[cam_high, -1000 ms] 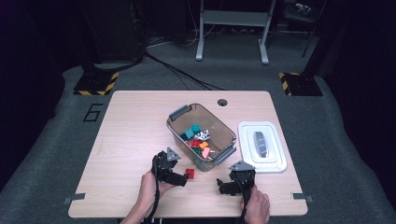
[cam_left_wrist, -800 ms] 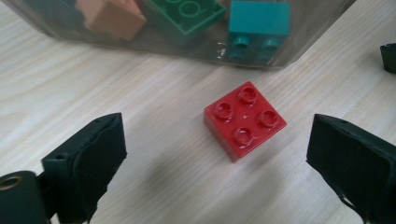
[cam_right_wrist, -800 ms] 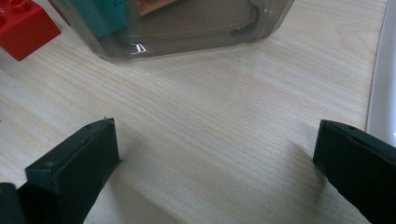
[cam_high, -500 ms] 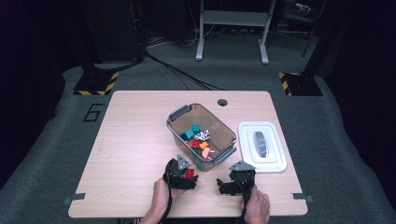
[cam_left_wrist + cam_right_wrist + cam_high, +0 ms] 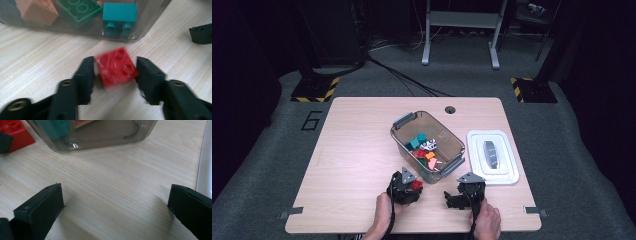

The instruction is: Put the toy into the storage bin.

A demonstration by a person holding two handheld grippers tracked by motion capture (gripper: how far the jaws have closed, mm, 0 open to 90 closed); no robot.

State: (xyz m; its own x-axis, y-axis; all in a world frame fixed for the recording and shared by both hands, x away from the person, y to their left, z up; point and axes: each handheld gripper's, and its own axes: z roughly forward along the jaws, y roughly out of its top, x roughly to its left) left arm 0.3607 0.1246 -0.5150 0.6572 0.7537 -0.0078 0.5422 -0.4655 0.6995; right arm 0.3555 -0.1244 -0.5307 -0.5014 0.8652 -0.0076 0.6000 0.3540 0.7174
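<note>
A red brick lies on the wooden table just in front of a clear bin. My left gripper has just been closing and is now shut on the brick, with a pad against each of its sides. The bin holds several coloured bricks, among them a teal one and a green one. To the right, my right gripper rests low over bare wood with its jaws wide open and nothing between them. The red brick sits at its far left.
A white lid with a grey handle lies right of the bin, close to the right gripper. The table has a round hole near its far edge. Bare wood stretches to the left of the bin.
The left gripper moved right and down to the red brick and its jaws closed around it. The right gripper stayed put.
</note>
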